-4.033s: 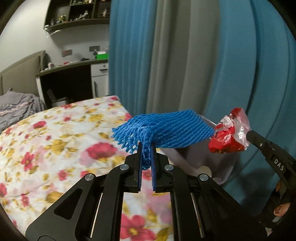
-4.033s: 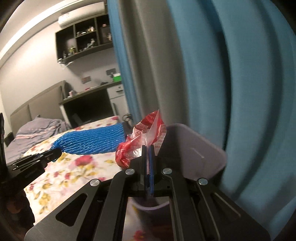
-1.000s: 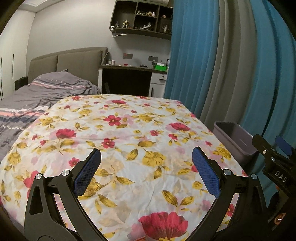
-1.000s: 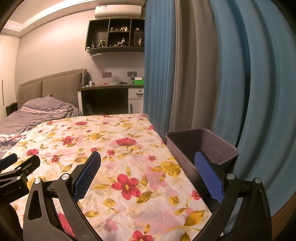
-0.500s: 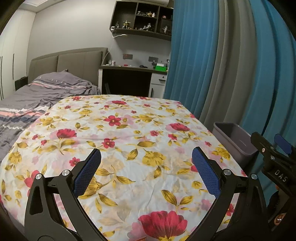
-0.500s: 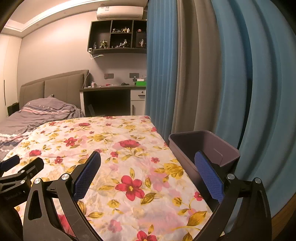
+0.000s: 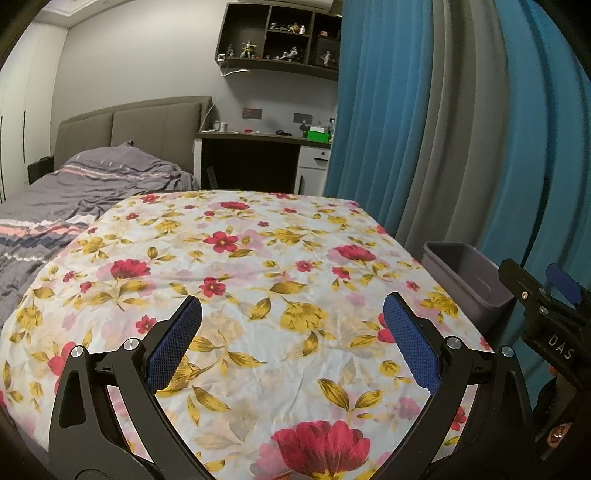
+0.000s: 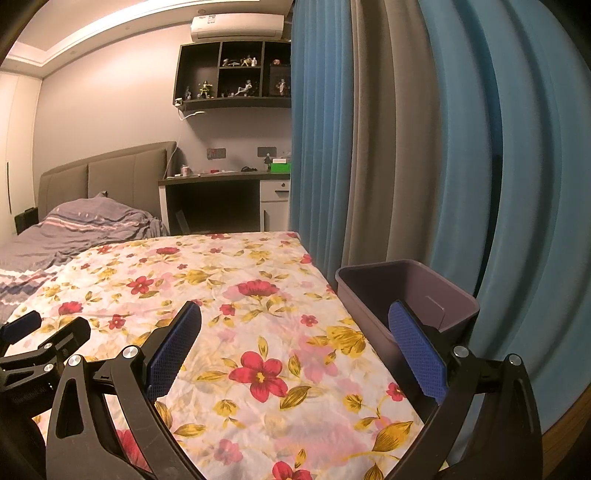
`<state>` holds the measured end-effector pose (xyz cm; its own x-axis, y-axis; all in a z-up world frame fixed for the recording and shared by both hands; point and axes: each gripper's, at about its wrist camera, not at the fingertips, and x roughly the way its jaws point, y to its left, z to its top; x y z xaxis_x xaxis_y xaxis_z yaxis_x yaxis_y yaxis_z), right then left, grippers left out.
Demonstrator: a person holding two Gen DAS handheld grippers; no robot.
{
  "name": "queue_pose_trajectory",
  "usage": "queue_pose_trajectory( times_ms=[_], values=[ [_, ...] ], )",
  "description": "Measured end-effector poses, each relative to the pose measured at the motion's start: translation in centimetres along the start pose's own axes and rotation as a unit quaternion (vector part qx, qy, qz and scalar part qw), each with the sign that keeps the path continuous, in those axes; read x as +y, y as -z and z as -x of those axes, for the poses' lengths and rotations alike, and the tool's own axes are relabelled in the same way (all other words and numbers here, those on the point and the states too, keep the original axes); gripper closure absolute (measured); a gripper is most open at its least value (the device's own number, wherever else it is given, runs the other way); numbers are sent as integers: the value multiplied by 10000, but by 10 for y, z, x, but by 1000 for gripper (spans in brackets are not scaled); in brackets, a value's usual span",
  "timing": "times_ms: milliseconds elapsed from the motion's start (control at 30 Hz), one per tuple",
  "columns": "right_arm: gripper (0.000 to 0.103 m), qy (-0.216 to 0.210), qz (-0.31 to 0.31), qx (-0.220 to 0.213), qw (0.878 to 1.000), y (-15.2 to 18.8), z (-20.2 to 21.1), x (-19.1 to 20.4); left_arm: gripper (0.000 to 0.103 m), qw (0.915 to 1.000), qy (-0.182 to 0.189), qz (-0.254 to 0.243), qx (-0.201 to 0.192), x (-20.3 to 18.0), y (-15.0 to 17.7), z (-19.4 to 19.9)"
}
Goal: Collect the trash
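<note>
Fingers spread wide and empty on both our left gripper (image 7: 291, 332) and right gripper (image 8: 295, 336), we hover over the floral cloth (image 7: 240, 266), bin (image 8: 417, 291) just beyond the right gripper's right finger, since no trash shows.

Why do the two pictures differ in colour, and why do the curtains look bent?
Left wrist view: cooler, greyish light, curtains bowed by the fisheye lens. Right wrist view: warmer pinkish cast, a bright ceiling strip, curtains bulging, dark corners around the round image.

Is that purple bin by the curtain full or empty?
Cannot tell. The bin stands upright beside the bed; only its upper inside walls show, bare, and its bottom is hidden.
</note>
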<state>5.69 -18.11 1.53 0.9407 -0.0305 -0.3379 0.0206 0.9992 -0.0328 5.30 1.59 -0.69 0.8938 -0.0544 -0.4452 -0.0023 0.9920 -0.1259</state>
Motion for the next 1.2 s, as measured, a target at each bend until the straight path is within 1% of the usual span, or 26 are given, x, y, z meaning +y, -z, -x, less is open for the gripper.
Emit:
queue_pose_trajectory(
  times_ms=[1200],
  values=[
    [6,4,-25,-5,10000,-2,-1,-2,6,10000,0,-9,-11,-3,0,1]
  ],
)
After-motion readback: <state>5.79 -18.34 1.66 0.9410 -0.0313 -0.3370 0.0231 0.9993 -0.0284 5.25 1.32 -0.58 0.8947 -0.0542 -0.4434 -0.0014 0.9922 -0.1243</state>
